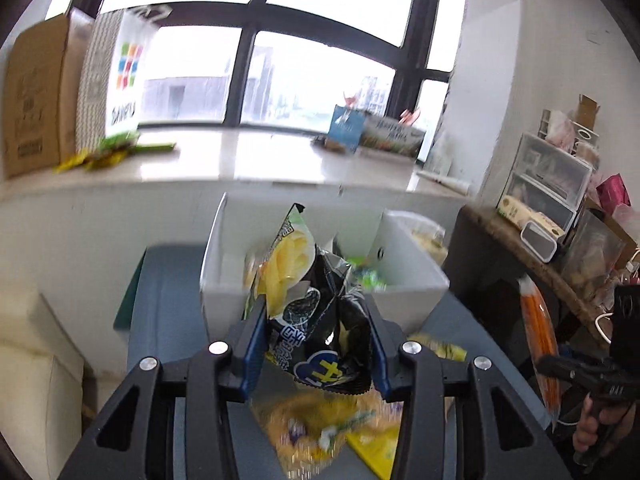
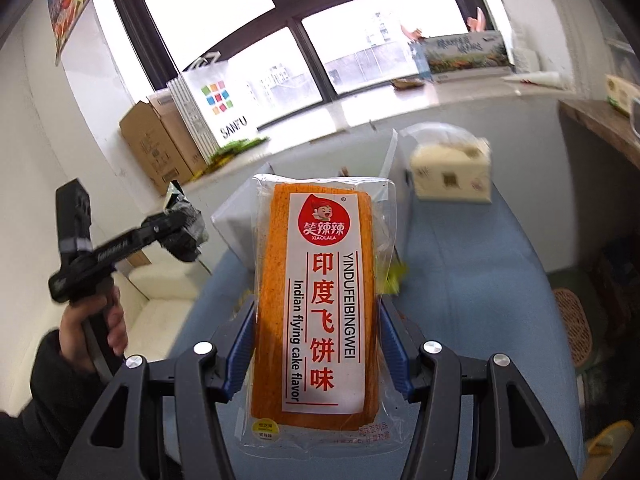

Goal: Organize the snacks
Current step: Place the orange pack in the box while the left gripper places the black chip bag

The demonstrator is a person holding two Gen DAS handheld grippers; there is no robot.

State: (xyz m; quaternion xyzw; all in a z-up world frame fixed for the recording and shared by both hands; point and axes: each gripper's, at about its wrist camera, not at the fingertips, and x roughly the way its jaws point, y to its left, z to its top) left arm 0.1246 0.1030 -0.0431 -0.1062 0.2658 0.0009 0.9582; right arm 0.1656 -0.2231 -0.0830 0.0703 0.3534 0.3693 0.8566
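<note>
Left wrist view. The left gripper (image 1: 316, 344) is closed on a crumpled black and yellow foil chip bag (image 1: 316, 312); both blue-lined fingers (image 1: 254, 350) press the bag's lower half, and its top stands upright above them. The bag is held over a blue-grey table top (image 1: 172, 320). Just beyond it, at the far edge of the table, stands a white open-topped rectangular box (image 1: 408, 292) with an inner divider; small green-wrapped items (image 1: 366, 278) lie in its left compartment. Below the gripper, on the near part of the table, lie blurred yellow snack packets (image 1: 320, 428). At the far right, the right gripper (image 1: 568, 368) appears side-on, holding a long orange packet in clear film (image 1: 540, 344). Beyond the table, a white window ledge (image 1: 260, 152) carries a brown cardboard carton (image 1: 36, 96) at left and a white paper carrier bag with coloured squares (image 1: 126, 72) beside it.

Right wrist view. The right gripper (image 2: 318, 344) is closed on the orange packet (image 2: 318, 300), whose white label reads "Indian flying cake flavor". The fingers (image 2: 394, 354) grip its lower half on both long edges; the packet points away, held above the table top (image 2: 480, 300). The white box (image 2: 236, 224) is partly hidden behind the packet. A cream-coloured block-shaped pack in clear wrap (image 2: 452, 172) sits at the far right of the table. At left, the left gripper (image 2: 180, 236) holds the chip bag (image 2: 182, 216) in the air, well apart from the packet.
</note>
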